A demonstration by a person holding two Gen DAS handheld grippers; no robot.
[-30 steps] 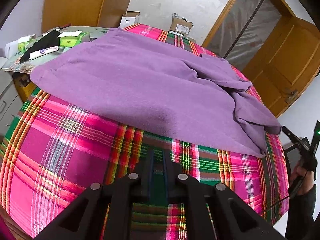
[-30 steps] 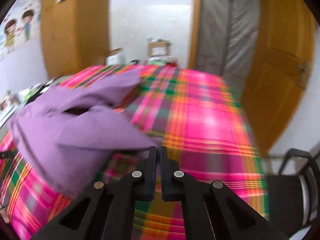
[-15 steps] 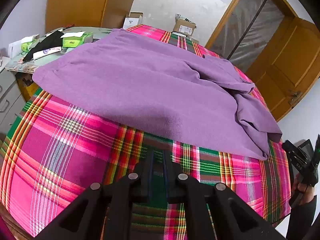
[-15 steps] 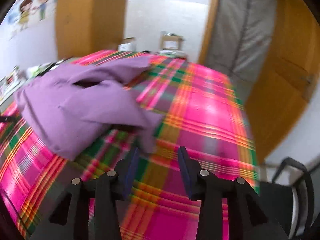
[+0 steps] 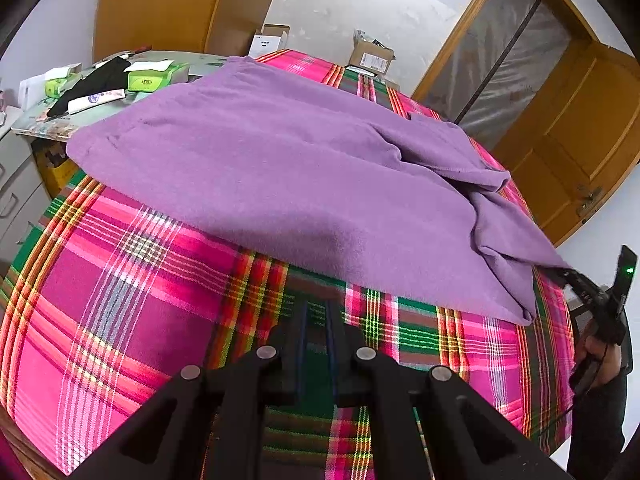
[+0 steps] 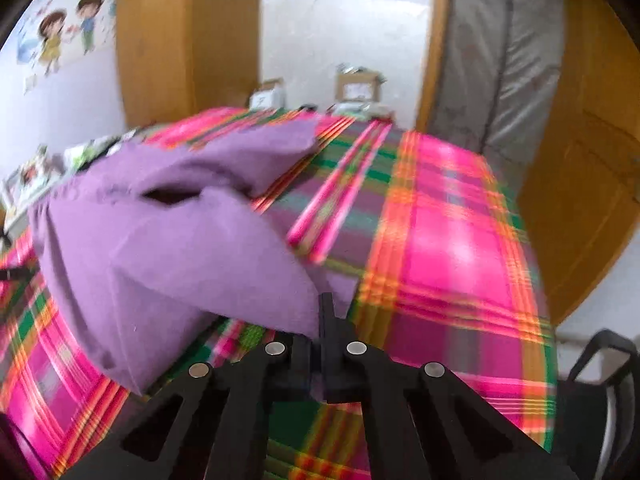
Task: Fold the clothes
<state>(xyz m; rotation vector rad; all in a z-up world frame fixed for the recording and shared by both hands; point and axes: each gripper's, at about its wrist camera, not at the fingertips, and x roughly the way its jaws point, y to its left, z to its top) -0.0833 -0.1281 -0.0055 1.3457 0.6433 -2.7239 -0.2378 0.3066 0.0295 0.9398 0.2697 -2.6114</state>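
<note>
No lettering is showing clearly enough to read. The green packet (image 5: 157,77) at ten o'clock in the left wrist view is carrying a dark mark too small to make out; the white tube (image 5: 96,100) beside it is bearing a blurred purple print. Labels on the cardboard box (image 5: 372,58) and white box (image 5: 269,42) at twelve o'clock are staying illegible.

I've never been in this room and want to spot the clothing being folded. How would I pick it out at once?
Look for the wide surface covered in a bright pink, green and orange plaid cloth. Spread across it lies a soft purple fleece garment, flat along one side and bunched into folds at the other. It is the only plain, single-coloured fabric there; the right gripper is shut on its near corner.
</note>
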